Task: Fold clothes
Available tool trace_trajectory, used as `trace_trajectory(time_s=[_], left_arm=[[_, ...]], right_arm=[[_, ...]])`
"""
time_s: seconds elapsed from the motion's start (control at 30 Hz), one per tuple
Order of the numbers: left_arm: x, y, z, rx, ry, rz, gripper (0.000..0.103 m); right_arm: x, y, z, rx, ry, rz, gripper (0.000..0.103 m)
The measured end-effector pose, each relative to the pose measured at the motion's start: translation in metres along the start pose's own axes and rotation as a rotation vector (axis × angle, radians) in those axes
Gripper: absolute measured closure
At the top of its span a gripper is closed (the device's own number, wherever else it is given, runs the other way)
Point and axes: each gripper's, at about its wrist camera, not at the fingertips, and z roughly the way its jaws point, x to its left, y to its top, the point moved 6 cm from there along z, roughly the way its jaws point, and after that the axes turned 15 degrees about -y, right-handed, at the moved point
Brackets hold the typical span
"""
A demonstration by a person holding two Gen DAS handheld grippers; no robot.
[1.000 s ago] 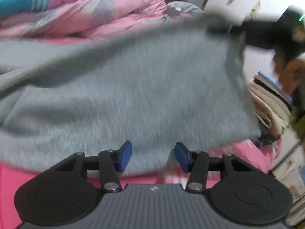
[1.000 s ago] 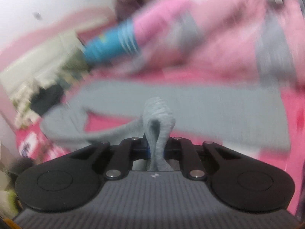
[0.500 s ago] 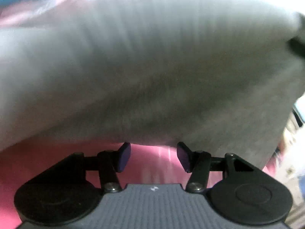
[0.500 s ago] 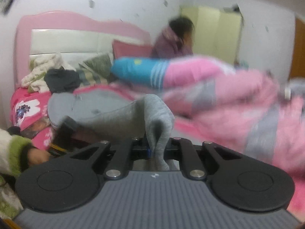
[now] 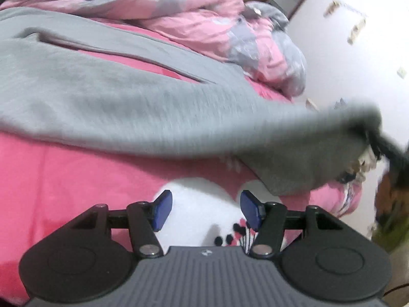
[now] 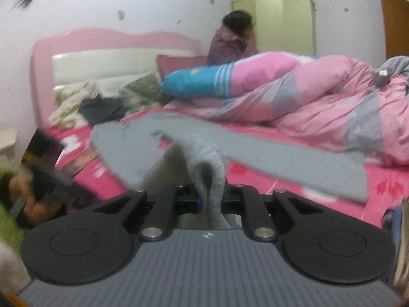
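Your right gripper [image 6: 211, 199] is clenching the grey trousers [image 5: 122, 102] at twelve o'clock; your left gripper [image 5: 204, 211] is opening, empty.

Bed with pink sheet [image 5: 64, 179] printed with a white patch and small dark and pink flowers. Pink and grey quilt [image 6: 319, 102] bunched along the far side of the bed, a blue, white-striped section [image 6: 194, 81] at its headboard end. Pink headboard [image 6: 102, 43] with white panel, against a white wall. Loose pile of clothes [image 6: 84, 102] (light and dark pieces) at the head of the bed, beside a patterned pillow [image 6: 143, 87]. Person in a purple jacket [image 6: 230, 43] beyond the quilt. Pale yellow wardrobe [image 6: 283, 23] in the corner.
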Motion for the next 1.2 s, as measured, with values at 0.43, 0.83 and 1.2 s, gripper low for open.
trace_trajectory(time_s=[0.43, 0.83, 1.2], left_arm=[[0.007, 0.014, 0.006, -0.053, 0.038, 0.012, 0.042], [0.013, 0.01, 0.013, -0.041, 0.104, 0.054, 0.042], [0.021, 0.015, 0.013, -0.057, 0.143, 0.083, 0.042]], right_arm=[[0.044, -0.097, -0.033, 0.2, -0.065, 0.288, 0.054], [-0.04, -0.105, -0.037, 0.1, -0.295, 0.707, 0.029], [-0.04, -0.113, 0.027, 0.28, -0.398, 0.523, 0.099]])
